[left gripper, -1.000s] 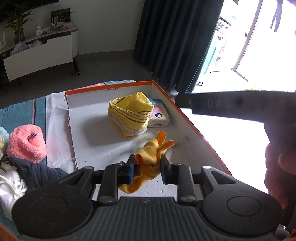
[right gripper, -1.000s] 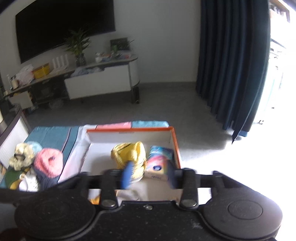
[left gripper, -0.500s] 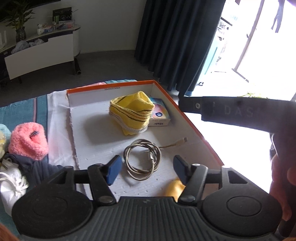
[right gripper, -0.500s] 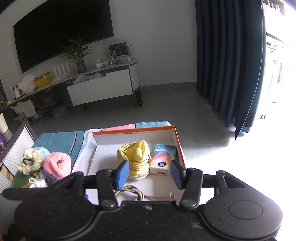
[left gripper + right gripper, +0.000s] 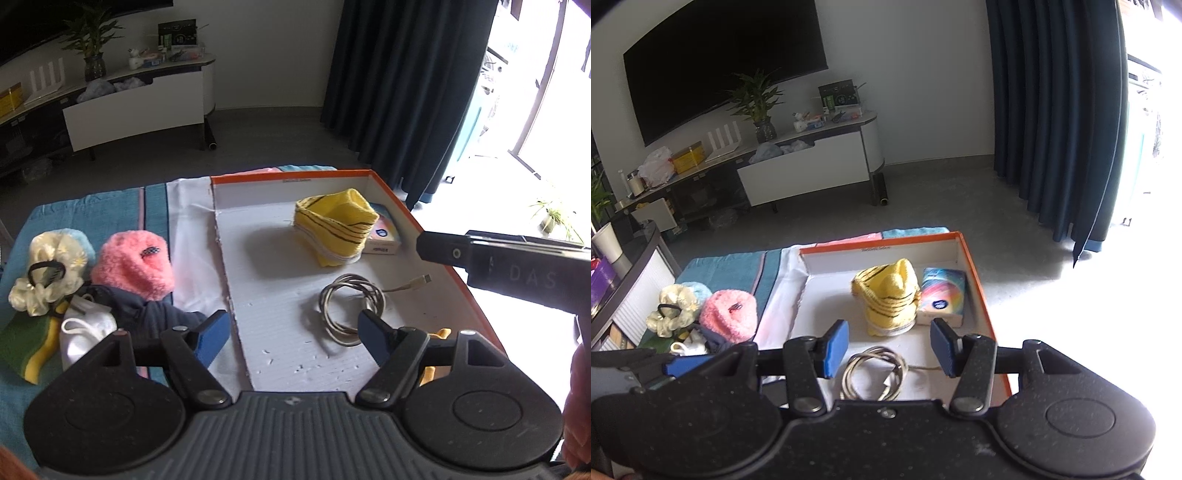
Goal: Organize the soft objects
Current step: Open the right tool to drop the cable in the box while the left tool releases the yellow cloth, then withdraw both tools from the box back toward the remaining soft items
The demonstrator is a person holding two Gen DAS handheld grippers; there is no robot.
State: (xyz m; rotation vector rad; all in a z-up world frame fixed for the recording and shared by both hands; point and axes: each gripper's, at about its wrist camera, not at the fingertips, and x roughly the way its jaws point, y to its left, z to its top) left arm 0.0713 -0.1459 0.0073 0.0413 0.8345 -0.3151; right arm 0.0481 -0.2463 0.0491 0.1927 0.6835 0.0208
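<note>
An orange-rimmed box (image 5: 391, 192) holds a yellow striped knit piece (image 5: 334, 229), a tissue pack (image 5: 384, 236), a coiled cable (image 5: 351, 302) and a yellow cloth (image 5: 437, 336) half hidden behind my left finger. My left gripper (image 5: 291, 338) is open and empty above the box's near left edge. My right gripper (image 5: 888, 345) is open and empty above the box's near end; its body (image 5: 517, 269) shows at the right of the left wrist view. A pink fluffy item (image 5: 135, 266), a cream scrunchie (image 5: 44, 280), dark cloth (image 5: 147, 314) and a white mask (image 5: 86, 332) lie left of the box.
The box (image 5: 975, 280) sits on a white cloth (image 5: 192, 258) over a teal blanket (image 5: 85, 214). A green and yellow sponge (image 5: 22, 347) lies at the near left. A TV cabinet (image 5: 805, 173) and dark curtains (image 5: 1052, 110) stand beyond.
My left gripper opened and let go of the yellow cloth, which now lies at the box's near right. The left gripper then shifted left. The right gripper stayed open.
</note>
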